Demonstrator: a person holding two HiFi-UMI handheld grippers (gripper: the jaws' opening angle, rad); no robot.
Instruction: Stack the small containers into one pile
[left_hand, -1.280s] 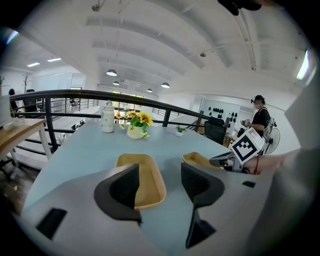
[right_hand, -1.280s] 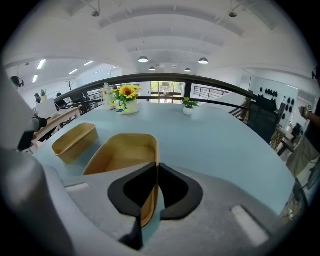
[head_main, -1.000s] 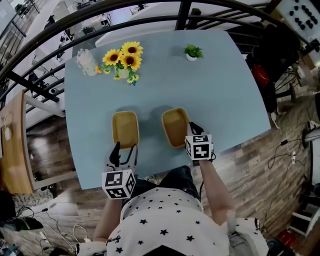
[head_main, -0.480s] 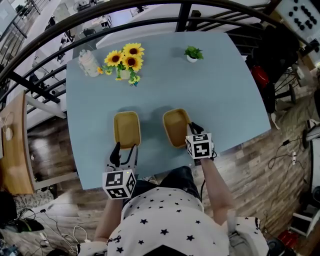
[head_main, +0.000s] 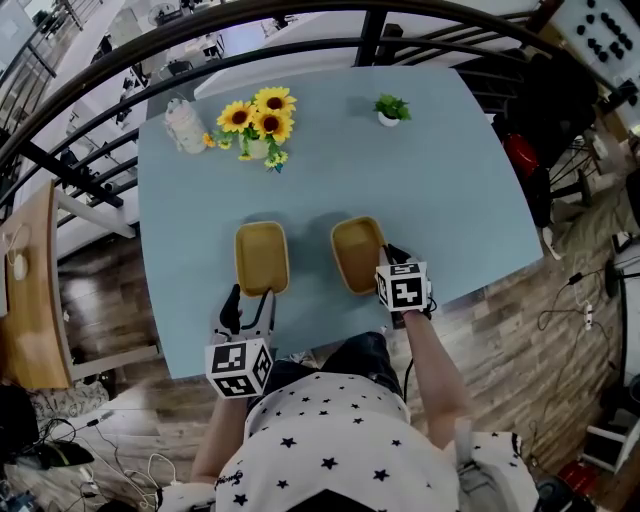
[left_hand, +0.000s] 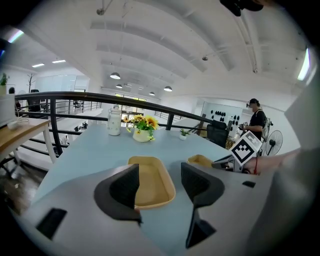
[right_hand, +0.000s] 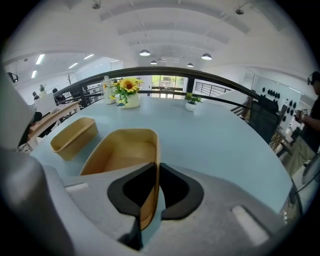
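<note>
Tan container (head_main: 355, 250) on the table (head_main: 450, 180), seemingly light, thin-walled and flexible, is pinched at its four-o'clock rim by the right gripper (head_main: 392, 258); its twin (head_main: 262, 257) lies at nine o'clock, the jaws of the left gripper (head_main: 250, 300) being spread.
</note>
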